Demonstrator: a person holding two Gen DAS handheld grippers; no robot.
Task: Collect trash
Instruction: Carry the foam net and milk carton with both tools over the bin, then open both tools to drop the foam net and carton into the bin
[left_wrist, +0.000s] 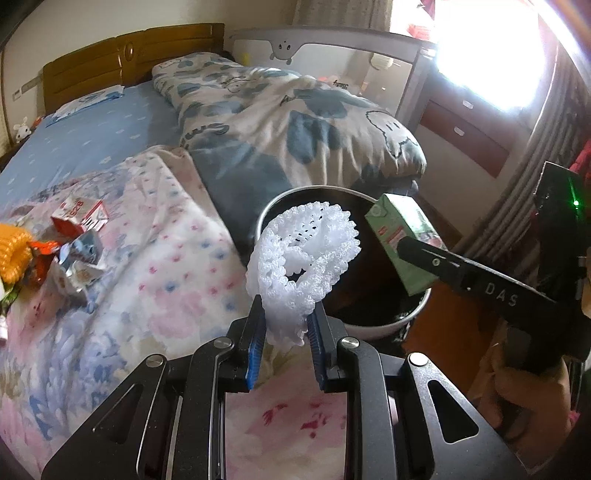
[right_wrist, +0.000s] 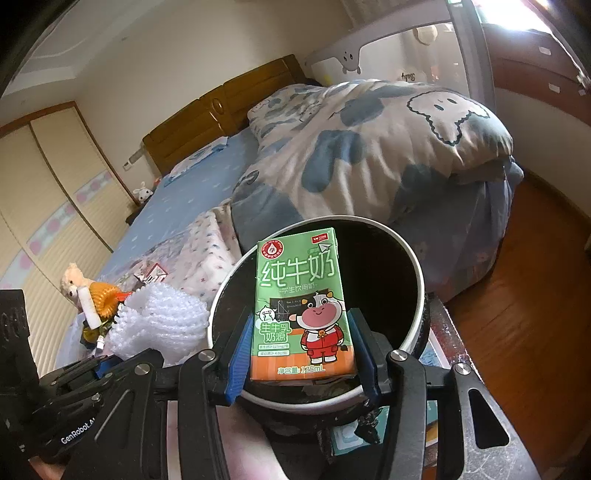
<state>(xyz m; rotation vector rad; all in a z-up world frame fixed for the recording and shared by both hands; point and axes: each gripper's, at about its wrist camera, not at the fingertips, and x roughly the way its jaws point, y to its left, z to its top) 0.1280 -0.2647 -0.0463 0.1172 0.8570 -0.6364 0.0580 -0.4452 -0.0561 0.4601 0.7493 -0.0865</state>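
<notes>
Your right gripper (right_wrist: 301, 347) is clamped on the green milk carton (right_wrist: 301, 306), upright, already above the trash bin's (right_wrist: 419, 280) dark mouth. Your left gripper (left_wrist: 284, 328) pinches the white foam fruit net (left_wrist: 303, 258) at the bin's near rim. More wrappers (left_wrist: 79, 236) lie farther off on the bed.

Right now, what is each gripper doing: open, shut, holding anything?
Left gripper: shut on the white foam net.
Right gripper: shut on the green milk carton, held over the bin.
</notes>
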